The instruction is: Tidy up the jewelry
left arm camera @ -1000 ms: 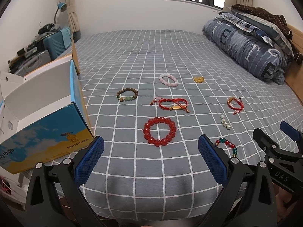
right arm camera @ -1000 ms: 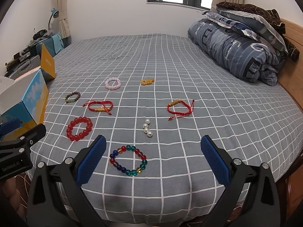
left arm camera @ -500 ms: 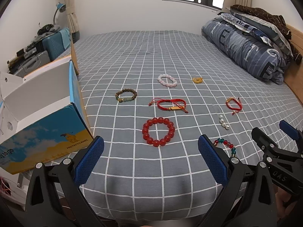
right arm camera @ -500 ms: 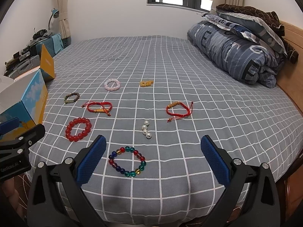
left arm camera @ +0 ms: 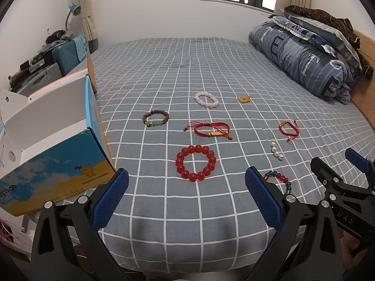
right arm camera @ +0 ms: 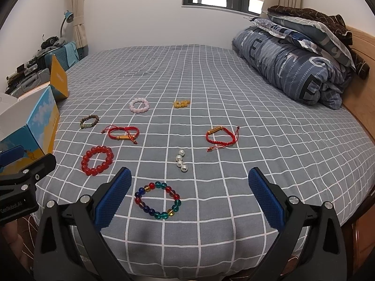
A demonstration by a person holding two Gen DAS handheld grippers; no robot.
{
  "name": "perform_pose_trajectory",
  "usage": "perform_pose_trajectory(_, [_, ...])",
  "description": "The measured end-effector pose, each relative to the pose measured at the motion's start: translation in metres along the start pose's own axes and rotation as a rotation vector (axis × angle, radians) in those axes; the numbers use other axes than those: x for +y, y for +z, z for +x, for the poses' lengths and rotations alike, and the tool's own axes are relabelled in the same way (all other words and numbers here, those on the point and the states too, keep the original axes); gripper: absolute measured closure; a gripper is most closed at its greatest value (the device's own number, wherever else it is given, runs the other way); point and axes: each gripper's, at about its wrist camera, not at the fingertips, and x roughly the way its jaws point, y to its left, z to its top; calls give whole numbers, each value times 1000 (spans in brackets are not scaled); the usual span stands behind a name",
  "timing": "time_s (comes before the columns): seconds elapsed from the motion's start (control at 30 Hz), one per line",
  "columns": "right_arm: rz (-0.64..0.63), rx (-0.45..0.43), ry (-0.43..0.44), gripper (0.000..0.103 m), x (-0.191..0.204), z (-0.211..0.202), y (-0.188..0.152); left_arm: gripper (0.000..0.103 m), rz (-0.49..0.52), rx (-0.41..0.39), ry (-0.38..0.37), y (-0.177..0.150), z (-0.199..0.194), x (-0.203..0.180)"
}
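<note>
Both claws spread wide, empty: left claw (left arm camera: 186,195), right claw (right arm camera: 189,195). Multicolour glass-bead bracelet (right arm camera: 157,200) lies near bed's (right arm camera: 234,107) front edge, under right claw. Likely light, slippery, floppy on elastic; pinch across one side of ring. Red bead bracelet (left arm camera: 196,162) ahead of left claw.

Plenty of open grey sheet (right arm camera: 269,121) on every side of the pearl strand (right arm camera: 181,163). Open shoebox (left arm camera: 54,164) walls off the bed's left edge, folded duvet (right arm camera: 293,70) blocks far right by the headboard.
</note>
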Motion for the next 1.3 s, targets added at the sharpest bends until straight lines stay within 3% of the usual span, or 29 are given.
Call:
perform_pose_trajectory(0.8, [5,-13,12,7,1,-4,0,6,2,-3,4,2,-3,0])
perform_pose_trajectory(1.03, [27,-15,3,7,-7,-6,13,6,0,-35,33,26,-11,6])
perform_pose_trajectory(1.3, [52,-32,-31,7,-18,-3,43,6,-53,-52,7,78,-11,27])
